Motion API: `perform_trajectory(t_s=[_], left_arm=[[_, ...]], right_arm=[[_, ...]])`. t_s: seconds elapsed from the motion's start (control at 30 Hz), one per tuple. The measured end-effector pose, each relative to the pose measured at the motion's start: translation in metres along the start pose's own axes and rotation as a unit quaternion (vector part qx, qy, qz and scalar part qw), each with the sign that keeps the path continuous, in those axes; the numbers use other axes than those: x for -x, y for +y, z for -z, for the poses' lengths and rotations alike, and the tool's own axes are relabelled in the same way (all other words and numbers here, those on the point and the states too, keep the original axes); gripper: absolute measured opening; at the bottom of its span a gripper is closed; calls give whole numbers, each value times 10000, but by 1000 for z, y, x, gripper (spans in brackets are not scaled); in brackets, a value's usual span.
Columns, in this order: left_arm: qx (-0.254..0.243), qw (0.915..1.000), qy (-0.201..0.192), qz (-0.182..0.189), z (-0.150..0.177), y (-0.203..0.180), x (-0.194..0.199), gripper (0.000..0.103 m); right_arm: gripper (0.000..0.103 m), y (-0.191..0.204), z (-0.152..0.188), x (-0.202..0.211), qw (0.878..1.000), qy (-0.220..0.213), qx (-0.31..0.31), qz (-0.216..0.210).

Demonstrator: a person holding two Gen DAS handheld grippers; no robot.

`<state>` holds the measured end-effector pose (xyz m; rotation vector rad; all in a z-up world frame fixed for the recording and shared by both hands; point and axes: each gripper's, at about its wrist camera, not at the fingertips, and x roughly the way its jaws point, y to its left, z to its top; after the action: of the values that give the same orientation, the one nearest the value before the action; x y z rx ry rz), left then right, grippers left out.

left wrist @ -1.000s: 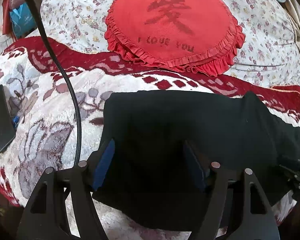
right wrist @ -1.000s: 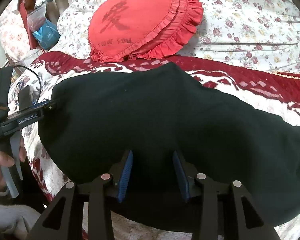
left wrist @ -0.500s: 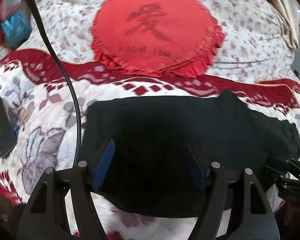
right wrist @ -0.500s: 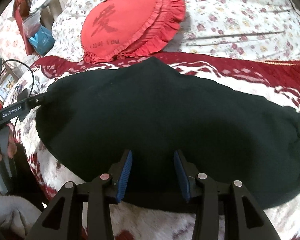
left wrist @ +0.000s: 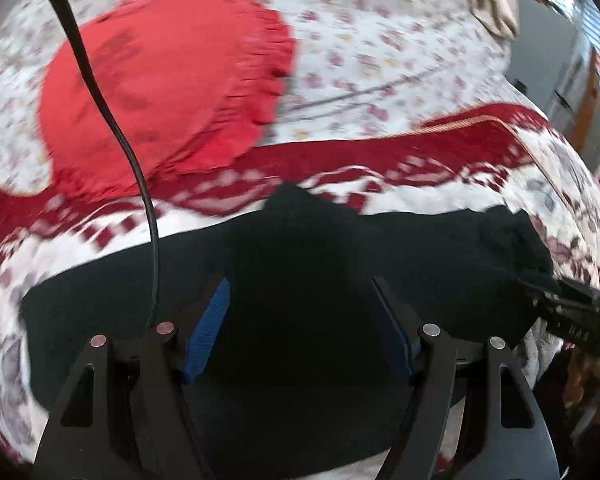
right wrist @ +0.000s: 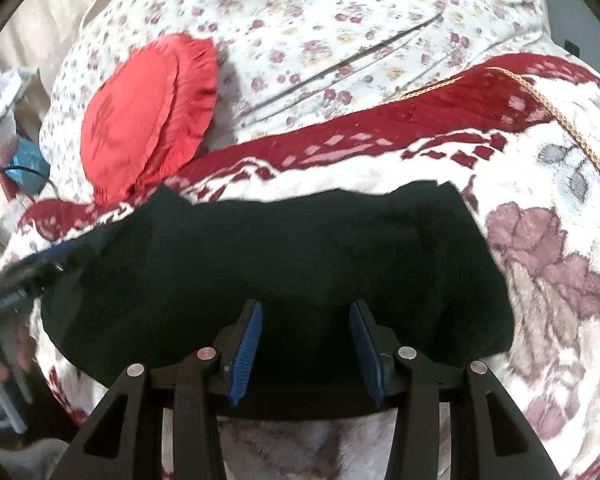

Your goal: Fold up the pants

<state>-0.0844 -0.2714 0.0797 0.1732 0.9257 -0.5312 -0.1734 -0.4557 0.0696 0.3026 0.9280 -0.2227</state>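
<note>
The black pants (left wrist: 300,264) lie folded as a wide dark band across the red and white blanket (left wrist: 420,168). They also show in the right wrist view (right wrist: 284,256). My left gripper (left wrist: 300,292) is open, its blue-padded jaws spread just over the near part of the pants. My right gripper (right wrist: 305,312) is open too, over the near edge of the pants. Neither holds cloth. The right gripper's tip shows at the right edge of the left wrist view (left wrist: 568,308). The left gripper's tip shows at the pants' left end in the right wrist view (right wrist: 24,280).
A red heart-shaped cushion (left wrist: 164,84) lies on the floral bedspread (left wrist: 380,40) behind the pants; it also shows in the right wrist view (right wrist: 140,116). A black cable (left wrist: 112,120) hangs in front of the left camera. The bed edge drops off at far right.
Both cameras have swung to the right; the cushion has slid left in both views. The pants look shorter and more bunched than before. Both grippers stay open.
</note>
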Motion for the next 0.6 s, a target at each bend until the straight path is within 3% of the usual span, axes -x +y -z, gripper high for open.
perform_trajectory(t_s=[0.2, 0.3, 0.4, 0.43, 0.5, 0.6], left_arm=[[-334, 9991, 202, 191, -13, -34, -25, 71], [-450, 9984, 222, 249, -18, -48, -33, 71], [-534, 9979, 262, 245, -23, -57, -41, 71], [-537, 9979, 277, 246, -25, -59, -44, 71], [-527, 9978, 301, 259, -28, -62, -47, 71], [-542, 9977, 259, 316, -33, -67, -47, 71]], right_arm=[[45, -18, -23, 22, 9979, -519, 0, 400], [45, -43, -34, 21, 9933, -508, -167, 1027], [45, -62, -41, 9, 9927, -386, -322, 1100], [43, -65, -42, 2, 9940, -290, -305, 1013], [9, -68, -44, -7, 9974, -177, -312, 620], [6, -65, -46, -1, 9965, -431, -236, 670]])
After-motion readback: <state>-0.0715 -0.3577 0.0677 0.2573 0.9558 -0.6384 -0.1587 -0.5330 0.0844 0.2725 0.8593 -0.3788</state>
